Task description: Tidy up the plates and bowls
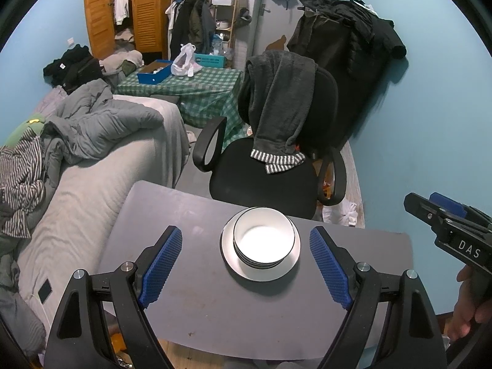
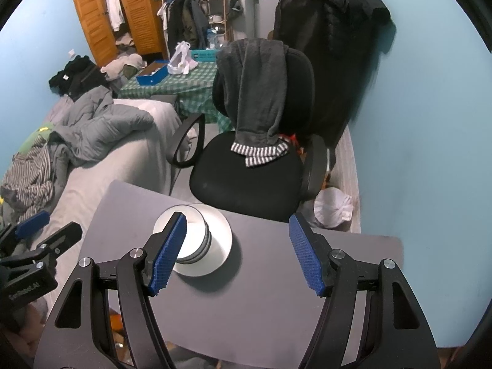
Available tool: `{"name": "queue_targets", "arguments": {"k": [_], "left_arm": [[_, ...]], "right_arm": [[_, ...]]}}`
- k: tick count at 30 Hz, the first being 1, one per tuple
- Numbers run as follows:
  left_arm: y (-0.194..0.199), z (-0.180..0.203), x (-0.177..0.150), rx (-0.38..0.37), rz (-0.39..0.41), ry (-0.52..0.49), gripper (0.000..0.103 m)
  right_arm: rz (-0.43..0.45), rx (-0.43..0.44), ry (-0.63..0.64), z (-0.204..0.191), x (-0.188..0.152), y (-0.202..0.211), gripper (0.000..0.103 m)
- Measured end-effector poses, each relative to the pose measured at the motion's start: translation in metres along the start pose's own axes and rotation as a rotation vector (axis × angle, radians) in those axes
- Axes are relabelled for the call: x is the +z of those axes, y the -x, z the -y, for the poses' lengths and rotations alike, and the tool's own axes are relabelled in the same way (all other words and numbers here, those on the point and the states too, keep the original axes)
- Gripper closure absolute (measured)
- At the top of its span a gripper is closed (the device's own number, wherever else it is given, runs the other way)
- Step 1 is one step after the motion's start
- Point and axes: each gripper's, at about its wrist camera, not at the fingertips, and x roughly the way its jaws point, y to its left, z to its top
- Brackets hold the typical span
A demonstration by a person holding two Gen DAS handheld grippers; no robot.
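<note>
Near table's [image 1: 172, 307] far edge, stacked bowls [image 1: 264, 241] on plate [image 1: 233, 263] (front bare).

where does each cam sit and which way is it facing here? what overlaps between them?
Left wrist: on the left gripper, angled down at the grey table; stacked bowls on a plate centred between open fingers; right gripper and a hand at right edge.
Right wrist: on the right gripper, same downward tilt, further right; bowls behind its left finger; left gripper at left edge.
Shared: table, bowls, plate, office chair, bed.
</note>
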Motion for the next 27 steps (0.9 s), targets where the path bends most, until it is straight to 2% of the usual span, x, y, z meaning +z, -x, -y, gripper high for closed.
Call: {"name": "queue_targets", "arguments": {"k": [6, 16, 27], "left_arm": [[0.006, -0.001, -0.004, 0.038, 0.019, -0.007, 0.017], [0.009, -0.007, -0.005, 0.012, 0.007, 0.021, 0.017], [0.01, -0.011, -0.007, -0.004, -0.026, 0.051, 0.017]], "right_arm": [[-0.001, 0.0, 0.0, 0.001, 0.001, -0.001, 0.035], [-0.013, 0.004, 0.008, -0.008, -0.013, 0.002, 0.035], [-0.015, 0.004, 0.006, -0.007, -0.01, 0.001, 0.035]]}}
